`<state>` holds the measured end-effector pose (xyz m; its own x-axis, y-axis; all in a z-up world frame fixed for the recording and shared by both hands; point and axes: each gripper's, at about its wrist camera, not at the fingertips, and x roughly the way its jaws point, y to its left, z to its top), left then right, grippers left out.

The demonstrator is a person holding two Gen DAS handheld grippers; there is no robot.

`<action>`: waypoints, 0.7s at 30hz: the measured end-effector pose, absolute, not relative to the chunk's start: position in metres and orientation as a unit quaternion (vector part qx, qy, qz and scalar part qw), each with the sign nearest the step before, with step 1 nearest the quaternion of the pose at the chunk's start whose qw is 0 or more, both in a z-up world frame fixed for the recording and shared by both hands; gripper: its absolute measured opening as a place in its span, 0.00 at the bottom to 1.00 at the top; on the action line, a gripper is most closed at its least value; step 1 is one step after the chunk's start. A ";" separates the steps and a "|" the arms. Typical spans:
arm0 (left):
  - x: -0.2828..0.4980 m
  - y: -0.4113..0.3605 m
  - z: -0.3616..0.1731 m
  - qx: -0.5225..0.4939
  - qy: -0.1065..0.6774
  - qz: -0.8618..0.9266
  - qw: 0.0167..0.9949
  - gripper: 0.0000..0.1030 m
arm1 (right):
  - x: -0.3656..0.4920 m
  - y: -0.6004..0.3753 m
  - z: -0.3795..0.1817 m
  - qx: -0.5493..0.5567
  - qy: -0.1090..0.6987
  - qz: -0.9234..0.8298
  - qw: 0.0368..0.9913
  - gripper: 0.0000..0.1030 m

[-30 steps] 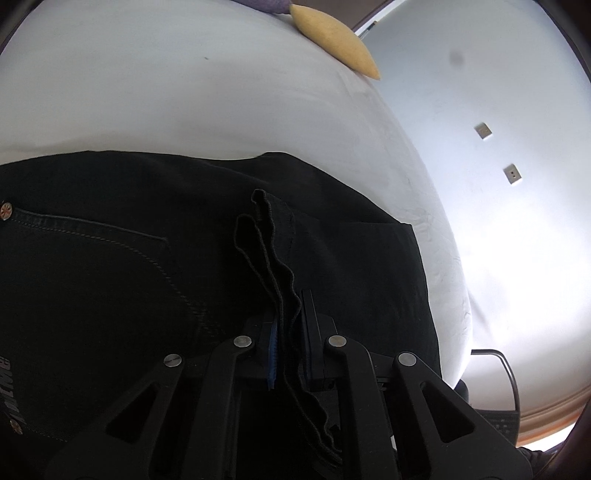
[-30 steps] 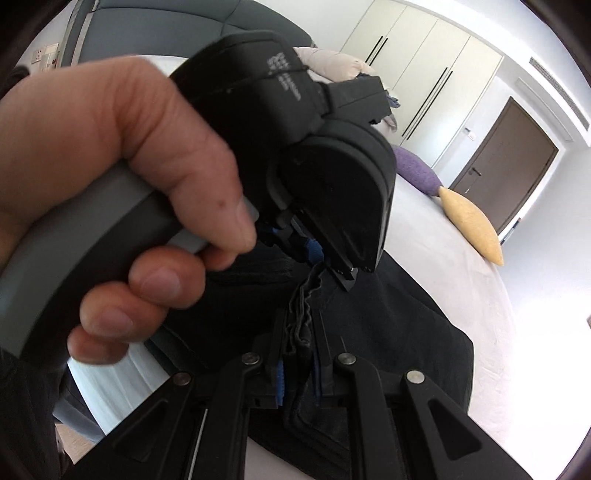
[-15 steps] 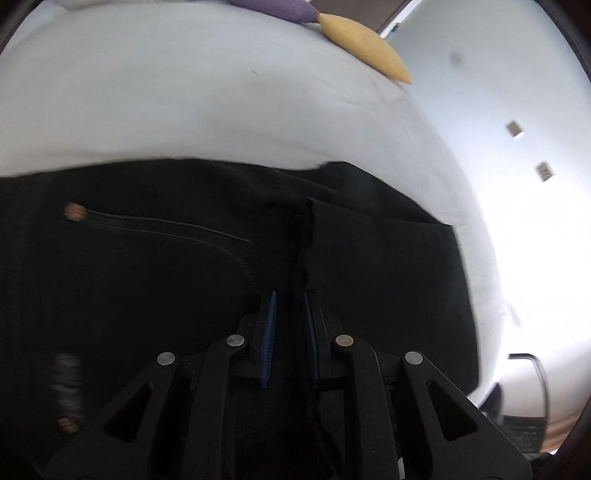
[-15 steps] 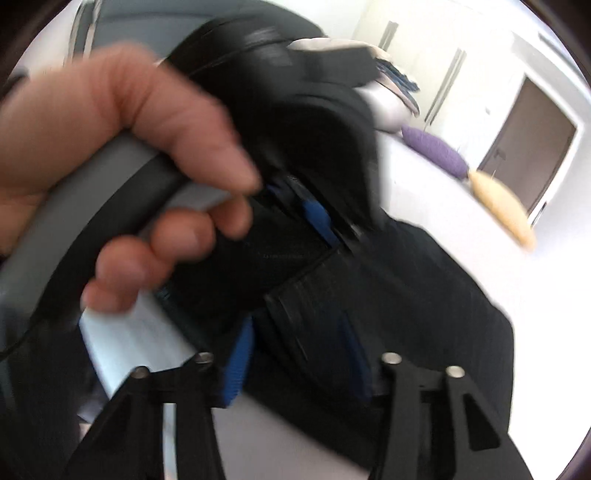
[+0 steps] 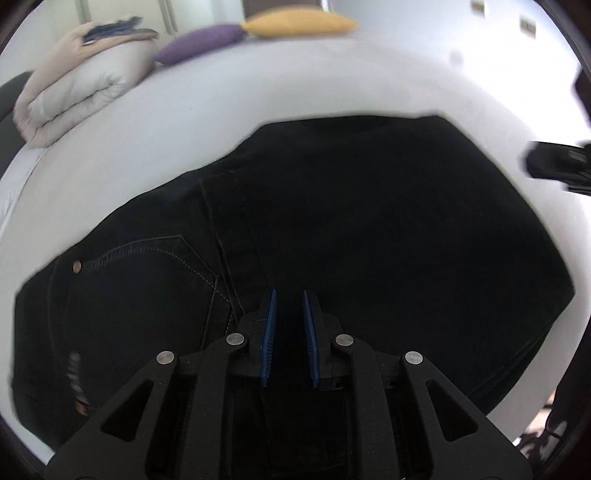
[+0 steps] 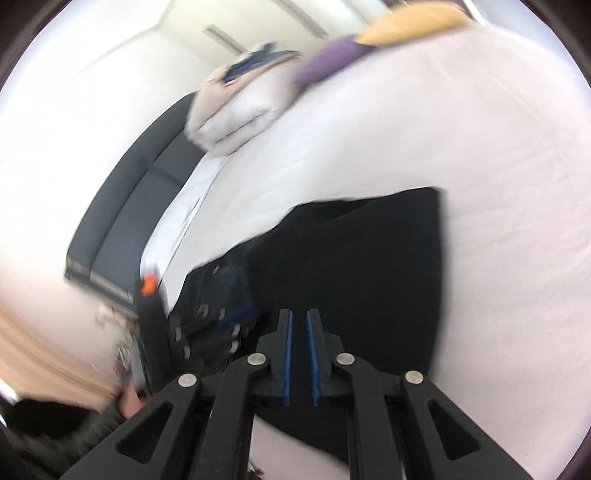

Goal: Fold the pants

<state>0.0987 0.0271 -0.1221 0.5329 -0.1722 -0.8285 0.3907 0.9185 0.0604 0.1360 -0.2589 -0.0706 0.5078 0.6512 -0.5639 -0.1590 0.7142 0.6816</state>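
**Black denim, folded and lying flat on the bed**

Lying as a compact dark bundle: pants (image 5: 369, 240) spread on the white bed sheet (image 5: 258, 85), near edge toward both cameras, far edge pointing at the purple cushion (image 5: 199, 42) and yellow cushion (image 5: 299, 22). Showing a stitched pocket and copper rivet (image 5: 77, 266) on the left, plain doubled cloth on the right.

Hovering just above the near middle of the cloth: left gripper (image 5: 288, 332), blue pads standing a narrow gap apart, gripping nothing. Hanging likewise over the near right part of the bundle: right gripper (image 6: 299, 354), pads narrowly parted, nothing between them.

Judging the fabric as thick denim: fairly heavy, soft yet holding a crease, not slippery, not fragile. Likely sagging in the middle if lifted by one point. Best pinching through all layers at the two corners of one edge, seams and waistband offering the firmest bite; thin single layers risking slipping out and undoing the fold.
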 end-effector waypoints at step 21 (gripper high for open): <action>0.087 0.011 -0.142 0.144 0.439 -0.139 0.876 0.13 | 0.100 -0.235 -0.178 0.375 0.488 0.273 0.739 0.00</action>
<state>0.0870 0.0114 -0.1416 0.5757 -0.1171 -0.8092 0.3706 0.9196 0.1306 0.1000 -0.2345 -0.1781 0.3752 0.7700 -0.5162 -0.0374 0.5690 0.8215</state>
